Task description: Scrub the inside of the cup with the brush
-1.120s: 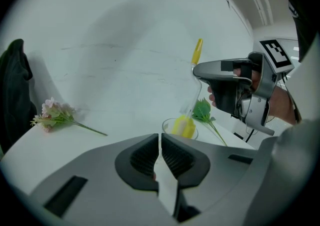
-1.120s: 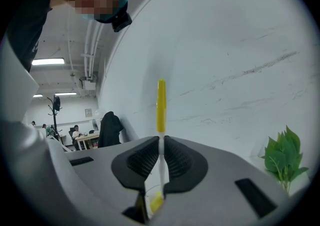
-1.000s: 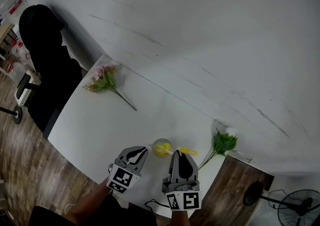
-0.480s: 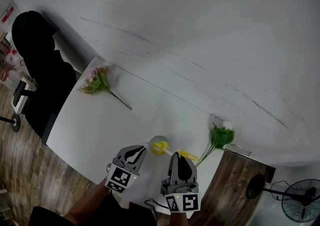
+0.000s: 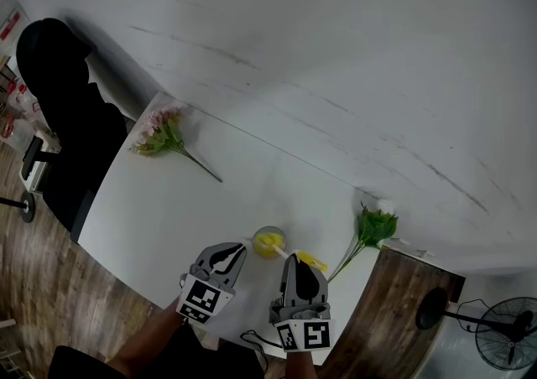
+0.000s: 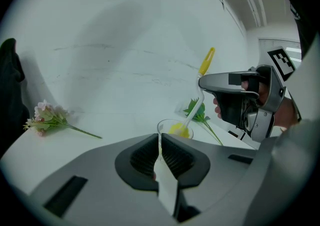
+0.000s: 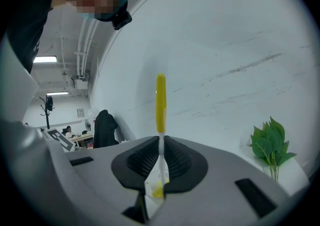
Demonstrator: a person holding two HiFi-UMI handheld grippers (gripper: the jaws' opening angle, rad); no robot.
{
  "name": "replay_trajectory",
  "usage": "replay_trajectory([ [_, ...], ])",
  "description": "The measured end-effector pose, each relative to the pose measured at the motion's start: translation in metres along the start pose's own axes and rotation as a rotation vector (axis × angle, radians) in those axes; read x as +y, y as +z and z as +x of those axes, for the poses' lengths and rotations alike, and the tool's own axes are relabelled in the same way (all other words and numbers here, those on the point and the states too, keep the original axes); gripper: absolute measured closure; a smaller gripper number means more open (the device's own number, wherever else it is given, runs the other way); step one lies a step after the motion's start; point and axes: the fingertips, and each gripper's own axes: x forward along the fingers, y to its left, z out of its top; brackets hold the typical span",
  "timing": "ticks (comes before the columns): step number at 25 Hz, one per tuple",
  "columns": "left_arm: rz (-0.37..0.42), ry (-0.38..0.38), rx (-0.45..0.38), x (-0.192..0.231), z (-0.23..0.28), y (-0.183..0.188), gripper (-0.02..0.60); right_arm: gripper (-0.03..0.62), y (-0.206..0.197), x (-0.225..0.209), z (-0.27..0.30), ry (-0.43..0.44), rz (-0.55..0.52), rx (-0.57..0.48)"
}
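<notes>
Two grips unclear in head view: left gripper [image 6: 160, 140] fingers pinch the cup [image 6: 165, 125] rim, right gripper [image 7: 161, 142] fingers the brush [image 7: 160, 102].

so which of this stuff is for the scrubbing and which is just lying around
In the job: glass cup, gripped by left gripper; yellow brush, held by right gripper, head in cup.
Lying about: pink flower sprig; green leafy sprig; fan.
</notes>
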Motion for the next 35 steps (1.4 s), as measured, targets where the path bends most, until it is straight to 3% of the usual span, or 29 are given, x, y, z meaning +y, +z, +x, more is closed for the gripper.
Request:
replay_trajectory([
  [13,0.005,-0.008,-0.006,0.003,0.001,0.004,0.546,0.546,-0.001,-0.005,0.009,-0.007,-0.022,-0.022],
  [25,0.002,0.005,-0.034,0.016,-0.008,0.022,0.546,0.546,0.026,0.012,0.016,0.011,-0.070,-0.042],
  [35,-0.014,0.034,-0.049,0.030,-0.011,0.031,0.546,0.545,0.039,0.031,0.032,0.075,-0.124,-0.037],
])
